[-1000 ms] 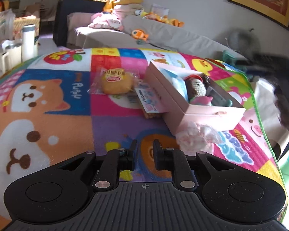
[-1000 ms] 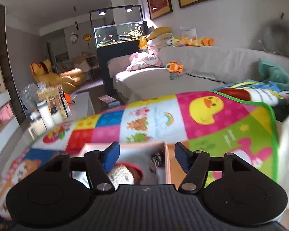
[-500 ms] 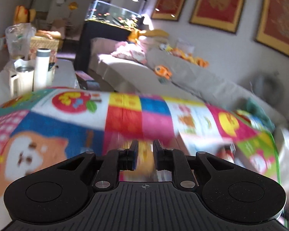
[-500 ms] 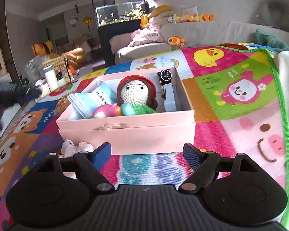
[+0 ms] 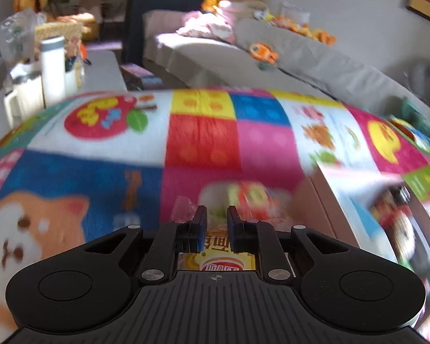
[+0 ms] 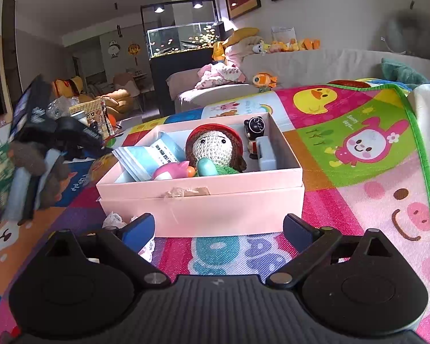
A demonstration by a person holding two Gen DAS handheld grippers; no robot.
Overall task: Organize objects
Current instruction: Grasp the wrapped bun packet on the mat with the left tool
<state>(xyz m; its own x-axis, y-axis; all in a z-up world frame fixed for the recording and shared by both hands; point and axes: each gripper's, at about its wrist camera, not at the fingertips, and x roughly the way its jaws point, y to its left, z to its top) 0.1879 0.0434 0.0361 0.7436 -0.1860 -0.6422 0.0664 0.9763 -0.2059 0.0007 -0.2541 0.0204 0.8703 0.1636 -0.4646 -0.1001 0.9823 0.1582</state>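
A pink box (image 6: 215,209) stands on the colourful play mat (image 6: 358,200). It holds a crochet doll (image 6: 212,146), a blue-white packet (image 6: 152,157), a pink toy (image 6: 169,172) and a small black figure (image 6: 253,132). My right gripper (image 6: 218,229) sits low in front of the box's near wall, its jaws opening wide with nothing between them. A crumpled white wrapper (image 6: 114,219) lies by its left finger. My left gripper (image 5: 216,223) is shut and hovers over a yellow snack packet (image 5: 218,261) with a red logo. The box (image 5: 324,200) lies blurred to its right.
A person's arm and the left gripper show as a dark blur (image 6: 43,149) at the left of the right wrist view. A white flask (image 5: 53,66) and jars stand on a side table beyond the mat. A grey sofa (image 5: 301,66) runs behind. The mat's green edge (image 6: 427,189) is at the right.
My left gripper has travelled across the mat and now hangs over the snack packet, still shut. My right gripper dropped down in front of the pink box and its jaws spread wider.
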